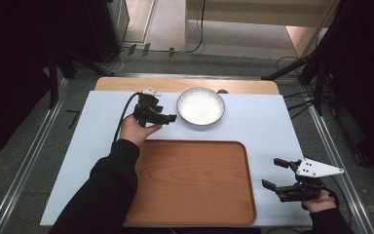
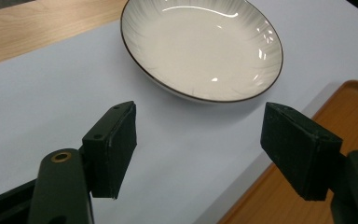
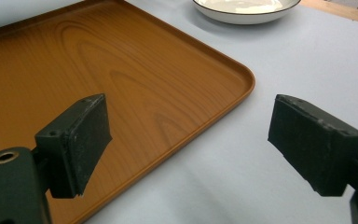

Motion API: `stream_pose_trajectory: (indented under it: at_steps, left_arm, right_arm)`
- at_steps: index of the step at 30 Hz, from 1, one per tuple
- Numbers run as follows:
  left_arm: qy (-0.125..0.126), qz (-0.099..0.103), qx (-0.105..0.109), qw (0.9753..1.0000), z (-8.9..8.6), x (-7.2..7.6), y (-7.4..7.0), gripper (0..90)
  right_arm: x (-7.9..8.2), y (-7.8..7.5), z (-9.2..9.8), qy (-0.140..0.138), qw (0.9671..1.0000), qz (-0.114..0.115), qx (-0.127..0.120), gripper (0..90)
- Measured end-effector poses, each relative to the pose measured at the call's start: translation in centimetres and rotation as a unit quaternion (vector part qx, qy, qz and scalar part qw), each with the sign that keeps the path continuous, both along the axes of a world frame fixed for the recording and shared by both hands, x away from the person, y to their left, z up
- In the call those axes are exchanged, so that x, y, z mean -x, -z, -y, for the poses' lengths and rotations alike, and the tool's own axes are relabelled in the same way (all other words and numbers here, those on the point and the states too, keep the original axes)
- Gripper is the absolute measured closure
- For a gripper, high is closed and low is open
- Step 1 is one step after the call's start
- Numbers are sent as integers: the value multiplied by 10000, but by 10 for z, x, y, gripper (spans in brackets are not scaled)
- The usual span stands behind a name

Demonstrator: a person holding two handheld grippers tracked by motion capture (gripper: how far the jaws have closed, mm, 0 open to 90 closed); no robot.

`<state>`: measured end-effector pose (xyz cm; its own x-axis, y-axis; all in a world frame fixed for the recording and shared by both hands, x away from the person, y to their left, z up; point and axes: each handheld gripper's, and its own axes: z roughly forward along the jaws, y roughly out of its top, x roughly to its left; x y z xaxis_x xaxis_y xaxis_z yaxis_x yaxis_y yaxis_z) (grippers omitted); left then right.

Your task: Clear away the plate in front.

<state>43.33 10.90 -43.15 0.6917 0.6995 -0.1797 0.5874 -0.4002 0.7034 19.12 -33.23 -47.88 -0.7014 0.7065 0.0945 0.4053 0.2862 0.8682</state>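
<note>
A shallow white bowl (image 1: 200, 106) with a thin dark rim sits empty on the pale sheet at the back of the table. My left gripper (image 1: 168, 118) hovers just left of it, open, with its jaws pointing at the bowl (image 2: 200, 46) and nothing between them. A wooden tray (image 1: 195, 183) lies empty at the front middle. To the right of the tray (image 3: 98, 84), my right gripper (image 1: 276, 173) is open and empty above the sheet, and the bowl (image 3: 247, 9) lies far ahead of it.
The pale sheet (image 1: 268, 126) covers most of the wooden tabletop (image 1: 126, 84), which shows as a strip at the back. Metal rails (image 1: 343, 170) run along both sides of the table. Dark stands and cables are on the floor beyond.
</note>
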Motion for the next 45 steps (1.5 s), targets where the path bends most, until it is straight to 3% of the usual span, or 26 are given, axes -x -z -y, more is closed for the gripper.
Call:
stream_pose_trajectory:
  at_steps: [5, 12, 20, 26, 34, 36, 38, 40, 43, 45]
  left_arm:
    - [-67, -109, 7, 9999, 7, -11, 1, 279]
    - [-205, -41, -39, 9998, 19, -26, 4, 299]
    - [-493, 27, -167, 9986, 35, -44, 22, 354]
    - [-777, 21, -105, 9969, 39, -53, 37, 453]
    - [-1225, -379, 218, 9915, 45, -63, 57, 539]
    - [-1291, -565, 430, 9891, 49, -65, 64, 577]
    - [-1337, -624, 402, 9882, 50, -66, 66, 584]
    - [-1471, -689, 478, 9856, 52, -69, 71, 631]
    - [-1562, -652, 507, 9843, 53, -69, 72, 668]
    - [-1649, -685, 600, 9821, 53, -71, 73, 693]
  right_arm:
    - [0, 0, 0, 2, 10000, 1, -19, 136]
    - [0, 0, 0, 21, 10000, 17, -19, 136]
    - [-1, 0, 0, -9, 10000, 15, 6, 136]
    - [-1, 0, 0, -12, 10000, 4, -15, 136]
    - [-1, 1, -1, -29, 10000, -23, -9, 136]
    - [-1, 1, -1, -31, 10000, -21, 1, 136]
    - [-2, 1, -1, -44, 10000, -2, 39, 135]
    - [-2, 1, -1, -47, 10000, 6, 59, 136]
    - [-2, 1, -1, -52, 10000, 10, 64, 136]
    - [-2, 1, -1, -52, 9999, 10, 93, 135]
